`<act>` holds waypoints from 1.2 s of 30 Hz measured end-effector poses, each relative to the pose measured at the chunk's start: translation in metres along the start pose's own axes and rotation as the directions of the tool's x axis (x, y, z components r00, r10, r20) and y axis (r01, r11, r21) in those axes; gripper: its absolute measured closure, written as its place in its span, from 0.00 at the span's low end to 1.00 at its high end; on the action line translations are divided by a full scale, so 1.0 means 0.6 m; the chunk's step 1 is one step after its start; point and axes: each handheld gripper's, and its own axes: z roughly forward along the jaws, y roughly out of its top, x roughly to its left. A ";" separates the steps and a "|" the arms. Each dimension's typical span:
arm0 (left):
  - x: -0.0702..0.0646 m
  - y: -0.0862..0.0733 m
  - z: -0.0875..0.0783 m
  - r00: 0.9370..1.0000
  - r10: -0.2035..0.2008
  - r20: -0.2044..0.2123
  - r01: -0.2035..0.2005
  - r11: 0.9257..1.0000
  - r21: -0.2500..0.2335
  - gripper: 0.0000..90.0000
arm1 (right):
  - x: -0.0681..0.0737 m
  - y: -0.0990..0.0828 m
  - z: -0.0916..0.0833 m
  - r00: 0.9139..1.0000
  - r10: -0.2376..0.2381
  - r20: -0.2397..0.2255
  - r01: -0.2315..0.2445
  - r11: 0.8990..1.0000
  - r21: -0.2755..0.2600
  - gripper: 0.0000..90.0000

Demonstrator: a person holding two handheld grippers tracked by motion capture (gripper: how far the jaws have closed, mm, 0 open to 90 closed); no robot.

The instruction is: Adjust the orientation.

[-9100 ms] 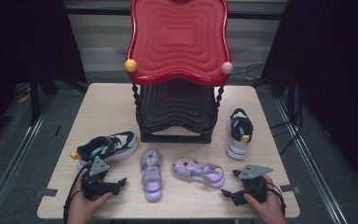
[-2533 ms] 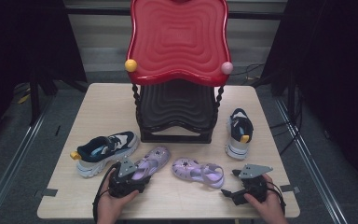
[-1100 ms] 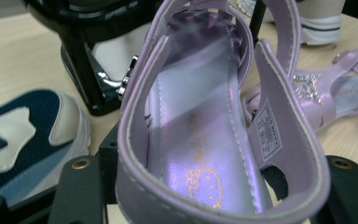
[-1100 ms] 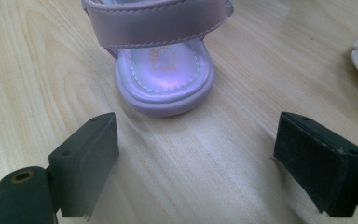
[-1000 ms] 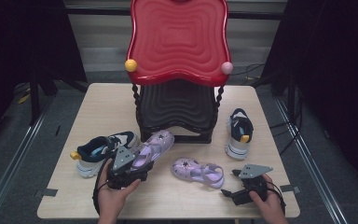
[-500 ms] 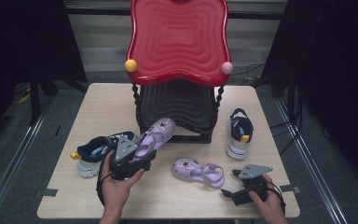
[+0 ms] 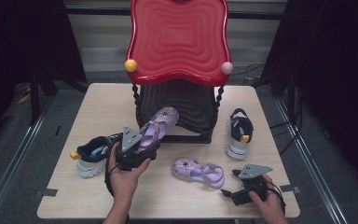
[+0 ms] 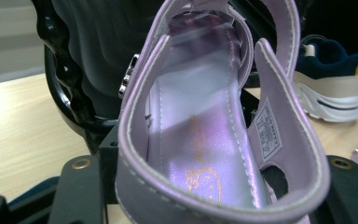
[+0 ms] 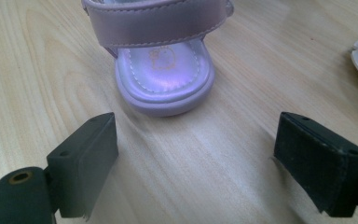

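Since a second ago, the purple sandal [image 7: 156,129] has been lifted off the table [image 7: 93,107] and carried toward the black shelf [image 7: 186,105]. It's pinched at the heel by the left gripper [image 7: 135,151], toe pointing away and up. Right gripper [image 7: 235,196] is kept spread wide, empty, with the other sandal [image 9: 161,70] lying just ahead of it, untouched.

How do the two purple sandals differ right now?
The held sandal is clamped at its heel end in the left gripper and raised off the table, toe tilted up toward the black lower shelf; the other sandal lies flat on the table, untouched. The held sandal points away from the person; the other sandal lies crosswise, its heel facing the open right gripper. Both are shiny lilac with straps, clearly a pair.
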 end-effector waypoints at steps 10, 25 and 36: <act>-0.008 0.013 0.023 0.999 -0.028 -0.036 0.026 0.999 -0.044 0.41 | 0.000 0.000 0.000 1.000 -0.003 0.002 0.003 1.000 -0.002 0.14; -0.014 0.031 0.048 0.993 -0.058 -0.107 0.047 0.994 -0.097 0.41 | 0.000 0.000 0.000 1.000 -0.003 0.002 0.003 1.000 -0.002 0.14; -0.018 0.034 0.072 0.984 -0.081 -0.161 0.059 0.989 -0.134 0.41 | 0.000 0.000 0.000 1.000 -0.004 0.003 0.004 1.000 -0.002 0.14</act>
